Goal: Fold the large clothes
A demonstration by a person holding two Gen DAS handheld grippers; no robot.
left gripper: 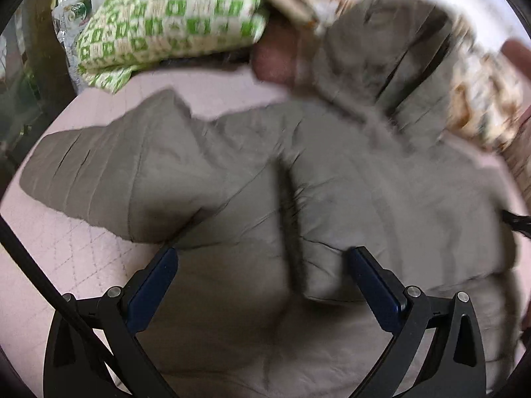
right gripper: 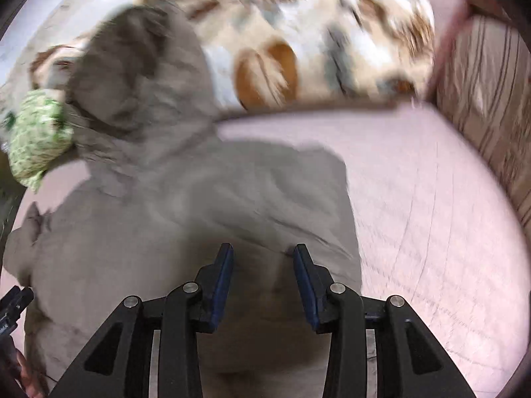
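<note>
A large grey-khaki padded jacket (left gripper: pixel 332 199) lies spread on a pink quilted bed (left gripper: pixel 59 258). One sleeve (left gripper: pixel 99 172) stretches out to the left in the left wrist view. My left gripper (left gripper: pixel 262 252) is open wide and empty, just above the jacket's body. In the right wrist view the jacket (right gripper: pixel 166 232) fills the left and middle, with its hood (right gripper: pixel 132 73) at the far end. My right gripper (right gripper: pixel 262 248) is open, its fingers over the jacket near its right edge, holding nothing. Both views are blurred by motion.
A green-and-white patterned pillow (left gripper: pixel 172 23) lies at the head of the bed, also in the right wrist view (right gripper: pixel 36 132). A floral brown-and-white quilt (right gripper: pixel 315 43) is bunched at the far side. A wooden striped bed frame (right gripper: pixel 491 126) borders the right. Pink bed surface (right gripper: pixel 431 215) lies right of the jacket.
</note>
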